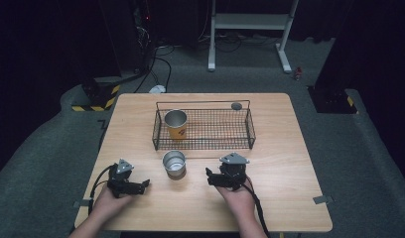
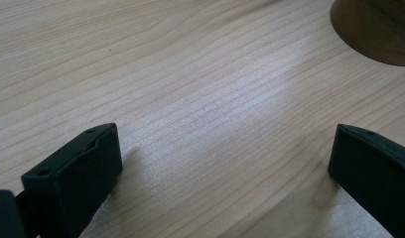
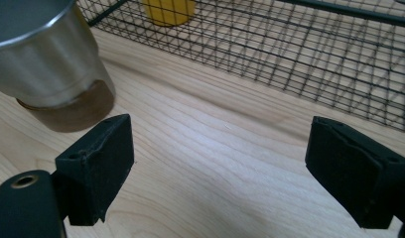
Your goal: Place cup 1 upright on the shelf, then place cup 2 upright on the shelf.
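A steel cup (image 1: 174,163) with a brown base stands upright on the wooden table (image 1: 280,163), just in front of a black wire basket (image 1: 240,130). A second cup (image 1: 176,124), steel-rimmed with a yellow body, stands inside the basket's left end. My left gripper (image 1: 143,186) rests left of the steel cup, jaws pointing right, open over bare wood (image 2: 225,148); the cup's brown base (image 2: 374,29) shows at the top right. My right gripper (image 1: 210,177) lies right of the cup, jaws pointing left, open and empty (image 3: 220,139), with the steel cup (image 3: 41,59) ahead left and the basket mesh (image 3: 290,54) behind.
A small dark round object (image 1: 236,105) lies on the table behind the basket's back rail. Past the far edge are grey carpet, cables and a white metal stand (image 1: 250,22). Bare wood spreads to the right of the basket and along the near edge.
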`<state>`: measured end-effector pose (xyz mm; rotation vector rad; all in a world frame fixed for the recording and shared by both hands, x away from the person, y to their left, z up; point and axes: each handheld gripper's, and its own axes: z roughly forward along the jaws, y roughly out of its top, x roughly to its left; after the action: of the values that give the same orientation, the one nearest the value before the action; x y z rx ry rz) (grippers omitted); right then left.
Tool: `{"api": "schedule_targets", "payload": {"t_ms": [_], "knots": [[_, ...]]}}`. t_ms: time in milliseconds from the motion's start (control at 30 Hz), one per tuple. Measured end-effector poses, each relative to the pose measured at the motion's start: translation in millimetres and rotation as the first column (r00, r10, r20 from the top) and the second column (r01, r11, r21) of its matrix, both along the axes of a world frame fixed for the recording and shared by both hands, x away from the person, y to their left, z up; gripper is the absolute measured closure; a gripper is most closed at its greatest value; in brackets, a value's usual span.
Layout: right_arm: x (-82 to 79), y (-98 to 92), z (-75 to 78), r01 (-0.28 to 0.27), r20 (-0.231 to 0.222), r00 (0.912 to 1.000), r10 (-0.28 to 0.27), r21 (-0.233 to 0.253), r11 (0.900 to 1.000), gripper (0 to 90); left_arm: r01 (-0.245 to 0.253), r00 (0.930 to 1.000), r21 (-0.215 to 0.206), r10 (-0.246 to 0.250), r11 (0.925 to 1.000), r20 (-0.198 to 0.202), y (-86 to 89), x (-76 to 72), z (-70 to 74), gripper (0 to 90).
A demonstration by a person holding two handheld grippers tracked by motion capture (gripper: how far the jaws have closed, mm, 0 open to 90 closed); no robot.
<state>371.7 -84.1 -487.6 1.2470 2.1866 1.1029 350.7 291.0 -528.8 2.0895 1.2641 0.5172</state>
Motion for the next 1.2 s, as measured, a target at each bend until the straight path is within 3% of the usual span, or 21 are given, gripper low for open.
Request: {"api": "schedule_targets", "payload": {"t_ms": [300, 800, 933, 1200], "knots": [[0.6, 17.0, -2.1, -0.05, 0.019, 0.9986, 0.049, 0.006, 0.999, 11.9, 0.002, 1.0, -0.001, -0.002, 1.0, 0.001, 0.3, -0.2, -0.1, 0.6], [-4.2, 41.7, -9.2, -0.131, 0.009, 0.9913, 0.131, -0.012, 0.991, 11.8, 0.002, 1.0, 0.001, -0.002, 1.0, 0.007, 1.5, -2.4, -0.2, 1.4], [-7.4, 46.7, -6.8, -0.141, 0.026, 0.9896, 0.141, -0.002, 0.99, 11.7, 0.002, 1.0, -0.002, -0.002, 1.0, 0.004, 1.4, -2.7, -0.2, 1.4], [-13.1, 62.0, -4.7, -0.186, 0.018, 0.9824, 0.186, 0.017, 0.982, 10.4, 0.001, 1.0, -0.007, -0.001, 1.0, 0.003, 1.6, -2.4, -0.4, 1.0]]}}
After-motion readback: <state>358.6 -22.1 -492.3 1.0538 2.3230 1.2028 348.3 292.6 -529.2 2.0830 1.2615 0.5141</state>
